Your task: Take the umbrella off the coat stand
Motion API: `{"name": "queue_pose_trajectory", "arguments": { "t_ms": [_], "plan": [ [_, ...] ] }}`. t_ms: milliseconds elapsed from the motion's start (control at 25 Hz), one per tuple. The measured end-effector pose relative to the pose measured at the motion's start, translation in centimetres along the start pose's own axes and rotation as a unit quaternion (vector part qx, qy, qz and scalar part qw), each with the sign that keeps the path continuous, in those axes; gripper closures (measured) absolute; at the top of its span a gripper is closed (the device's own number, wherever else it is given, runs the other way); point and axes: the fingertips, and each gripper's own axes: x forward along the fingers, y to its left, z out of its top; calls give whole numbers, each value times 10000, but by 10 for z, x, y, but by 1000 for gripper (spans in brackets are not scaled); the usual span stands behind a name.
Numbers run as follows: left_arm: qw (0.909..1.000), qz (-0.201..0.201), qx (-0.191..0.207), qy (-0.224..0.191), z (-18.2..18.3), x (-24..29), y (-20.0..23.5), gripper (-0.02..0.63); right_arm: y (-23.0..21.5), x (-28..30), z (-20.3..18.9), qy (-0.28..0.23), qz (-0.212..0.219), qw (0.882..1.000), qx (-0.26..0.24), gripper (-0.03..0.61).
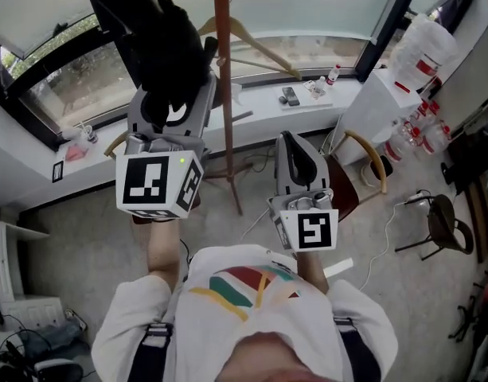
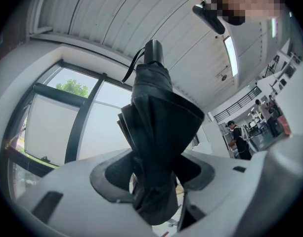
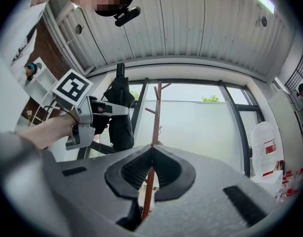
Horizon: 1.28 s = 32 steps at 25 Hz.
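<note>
A folded black umbrella [image 1: 160, 46] stands up out of my left gripper [image 1: 172, 106], just left of the brown coat stand pole [image 1: 224, 94] and apart from it. In the left gripper view the jaws press on the umbrella's bunched fabric [image 2: 161, 117] from both sides, with my left gripper [image 2: 153, 174] shut on it. My right gripper [image 1: 289, 140] is lower and to the right, shut with nothing in it. In the right gripper view its tips [image 3: 152, 149] meet in front of the coat stand [image 3: 157, 112], and the umbrella [image 3: 120, 112] shows at the left.
A wooden hanger [image 1: 255, 42] hangs on the stand. The window sill [image 1: 307, 102] behind holds bottles and small items. A white cabinet [image 1: 379, 94] with water jugs stands at the right, with a chair [image 1: 371, 161] and a stool [image 1: 439, 213] near it.
</note>
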Motion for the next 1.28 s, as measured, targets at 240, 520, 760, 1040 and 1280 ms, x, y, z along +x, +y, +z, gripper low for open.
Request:
{"name": "queue_pose_trajectory", "arguments": {
  "t_ms": [240,520,760,1040,1280],
  "plan": [
    [9991,8,-368,210,-40,-25,-14,377,10,1,-7,136,118,9998,-101,578],
    [9986,69,-498,180,-75,-54,-29,379,18,0,-22,386,105,9992,-15,578],
    [9970,201,-656,371,-98,-64,-31,377,15,-1,-33,617,-23,9980,-125,578],
    [9965,225,-675,427,-109,-63,-27,379,10,0,-41,703,-107,9974,-112,578],
    [9967,191,-670,408,-113,-62,-28,377,7,3,-46,721,-145,9972,-116,578]
  ]
}}
